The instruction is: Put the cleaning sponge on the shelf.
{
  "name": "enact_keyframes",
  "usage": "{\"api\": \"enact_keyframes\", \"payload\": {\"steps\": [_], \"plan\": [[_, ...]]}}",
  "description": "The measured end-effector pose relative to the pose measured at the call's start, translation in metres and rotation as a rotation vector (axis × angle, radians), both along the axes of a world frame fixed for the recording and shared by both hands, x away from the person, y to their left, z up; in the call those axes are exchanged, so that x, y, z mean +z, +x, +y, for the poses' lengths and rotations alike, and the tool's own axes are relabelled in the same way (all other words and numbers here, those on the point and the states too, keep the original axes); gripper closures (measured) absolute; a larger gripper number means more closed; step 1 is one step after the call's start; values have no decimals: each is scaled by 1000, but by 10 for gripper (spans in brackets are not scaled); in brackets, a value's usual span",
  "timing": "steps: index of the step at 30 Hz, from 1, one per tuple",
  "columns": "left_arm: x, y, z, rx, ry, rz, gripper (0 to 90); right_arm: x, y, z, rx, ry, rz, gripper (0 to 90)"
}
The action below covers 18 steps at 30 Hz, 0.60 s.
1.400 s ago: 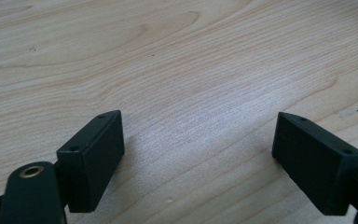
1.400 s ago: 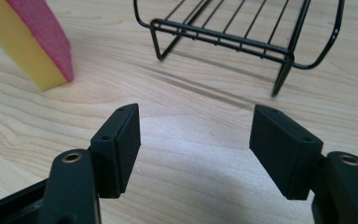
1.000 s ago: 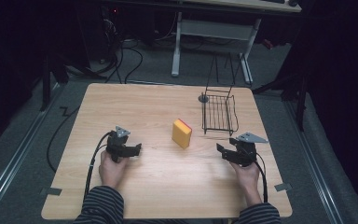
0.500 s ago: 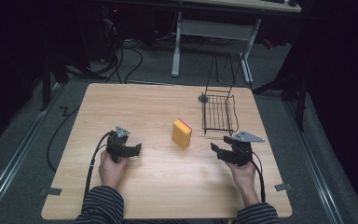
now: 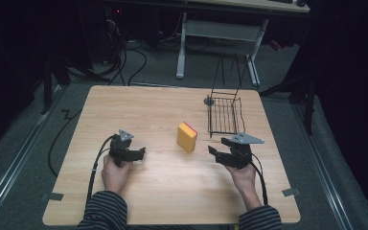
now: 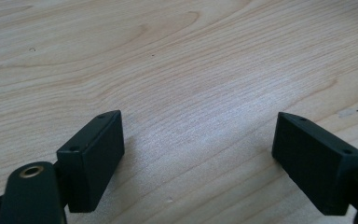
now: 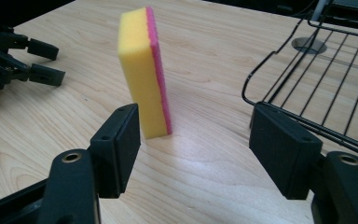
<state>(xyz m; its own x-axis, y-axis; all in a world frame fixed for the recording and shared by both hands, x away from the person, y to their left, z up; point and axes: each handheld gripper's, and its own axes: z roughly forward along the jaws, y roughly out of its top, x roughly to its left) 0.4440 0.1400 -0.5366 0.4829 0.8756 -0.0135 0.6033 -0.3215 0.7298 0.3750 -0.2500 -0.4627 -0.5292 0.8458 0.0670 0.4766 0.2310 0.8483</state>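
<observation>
A yellow sponge with a pink scouring side (image 5: 187, 136) (image 7: 144, 70) stands on edge near the middle of the wooden table (image 5: 163, 191). My right gripper (image 5: 217, 150) (image 7: 193, 147) is open a short way to the sponge's right, pointing at it, with nothing between its fingers. On the left, my left gripper (image 5: 143, 152) (image 6: 200, 156) rests open over bare wood, pointing right. The right gripper view also catches the left gripper (image 7: 46, 63) at the far left.
A black wire basket (image 5: 224, 115) (image 7: 317, 79) stands at the back right of the table, close behind my right gripper. A grey round disc (image 5: 209, 101) lies at the basket's far left corner. Cables and a desk frame lie on the floor beyond.
My right gripper has moved a little left and up toward the sponge. The left gripper and sponge stay where they were.
</observation>
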Motion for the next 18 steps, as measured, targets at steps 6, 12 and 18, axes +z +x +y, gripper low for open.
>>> {"api": "enact_keyframes", "payload": {"steps": [6, 12, 18], "plan": [[0, 0, 0, 0, 0, 0, 175, 1, 3, 12, 16, -4, -7, 328], [0, 0, 0, 0, 0, 0, 175, 0, 10, 25, 41, -4, 1, 325], [0, 0, 0, 0, 0, 0, 174, -4, 16, 35, 59, 0, 5, 323]]}}
